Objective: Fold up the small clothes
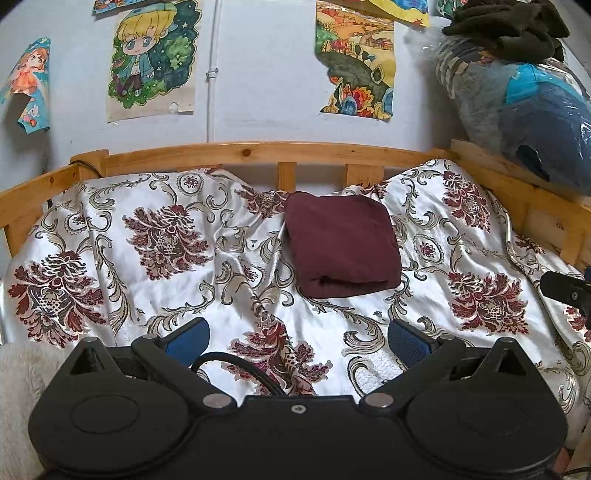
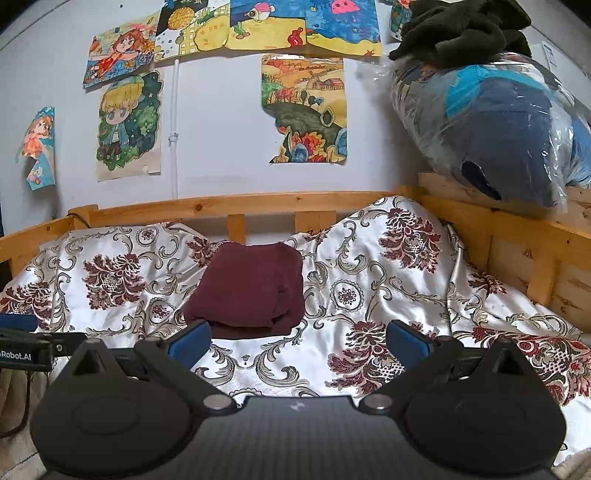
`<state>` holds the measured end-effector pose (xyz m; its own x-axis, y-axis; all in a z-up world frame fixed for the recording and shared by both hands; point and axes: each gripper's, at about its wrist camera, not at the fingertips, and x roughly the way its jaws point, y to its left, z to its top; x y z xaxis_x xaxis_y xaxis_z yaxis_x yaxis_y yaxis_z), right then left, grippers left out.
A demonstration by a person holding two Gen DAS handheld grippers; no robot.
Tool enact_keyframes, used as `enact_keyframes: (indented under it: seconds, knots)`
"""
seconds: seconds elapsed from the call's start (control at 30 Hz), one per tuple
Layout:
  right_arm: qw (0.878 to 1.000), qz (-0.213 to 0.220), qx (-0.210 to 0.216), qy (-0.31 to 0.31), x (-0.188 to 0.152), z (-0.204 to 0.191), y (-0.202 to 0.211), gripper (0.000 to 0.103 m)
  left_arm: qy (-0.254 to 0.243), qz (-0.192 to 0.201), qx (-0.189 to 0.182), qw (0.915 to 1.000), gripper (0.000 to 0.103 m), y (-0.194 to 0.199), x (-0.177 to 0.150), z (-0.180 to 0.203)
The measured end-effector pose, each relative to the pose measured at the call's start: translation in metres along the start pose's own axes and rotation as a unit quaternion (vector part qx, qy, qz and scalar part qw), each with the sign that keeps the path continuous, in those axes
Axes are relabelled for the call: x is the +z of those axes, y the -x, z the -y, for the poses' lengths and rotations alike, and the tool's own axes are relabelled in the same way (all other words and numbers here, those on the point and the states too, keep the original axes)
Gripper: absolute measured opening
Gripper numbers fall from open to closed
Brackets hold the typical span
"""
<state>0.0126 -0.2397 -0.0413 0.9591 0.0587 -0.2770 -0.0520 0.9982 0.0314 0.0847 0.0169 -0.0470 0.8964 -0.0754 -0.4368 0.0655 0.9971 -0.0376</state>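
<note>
Maroon garment (image 1: 341, 243) lies folded on bed (image 1: 177, 295), near headboard. Left tool (image 1: 298, 338) and right tool (image 2: 299, 341) both released, empty, apart from it. Fold looks finished; next likely fetching another piece.

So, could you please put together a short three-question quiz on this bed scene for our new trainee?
1. True or false: the folded maroon garment lies on the floral satin bedspread, touching neither gripper.
2. Which gripper is open: A left gripper, B right gripper, C both?
3. What sits on top of the clear plastic bag of blue bedding?

Key: 1 true. 2 C, both sets of jaws stand wide apart, holding nothing. 3 a heap of dark green fleece clothing.
</note>
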Motion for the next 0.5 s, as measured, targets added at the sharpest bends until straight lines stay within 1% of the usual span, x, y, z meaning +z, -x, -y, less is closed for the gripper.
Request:
enact_keyframes:
  seconds: [0.17,0.4,0.5]
  knots:
    - [1.0,-0.004,0.006,0.005,-0.0001,0.0004,-0.0007,0.103,-0.001,-0.001,0.001,1.0,0.102,0.0,-0.0003,-0.0004]
    - [0.999,-0.002,0.008,0.035,-0.0015,-0.0081,0.0007,0.103,0.0,-0.003,0.001,1.0,0.102,0.0001,-0.0012,-0.0016]
    - [0.999,-0.001,0.008,0.039,-0.0014,-0.0083,0.001,0.103,-0.001,-0.003,0.001,1.0,0.102,0.0,-0.0009,-0.0015]
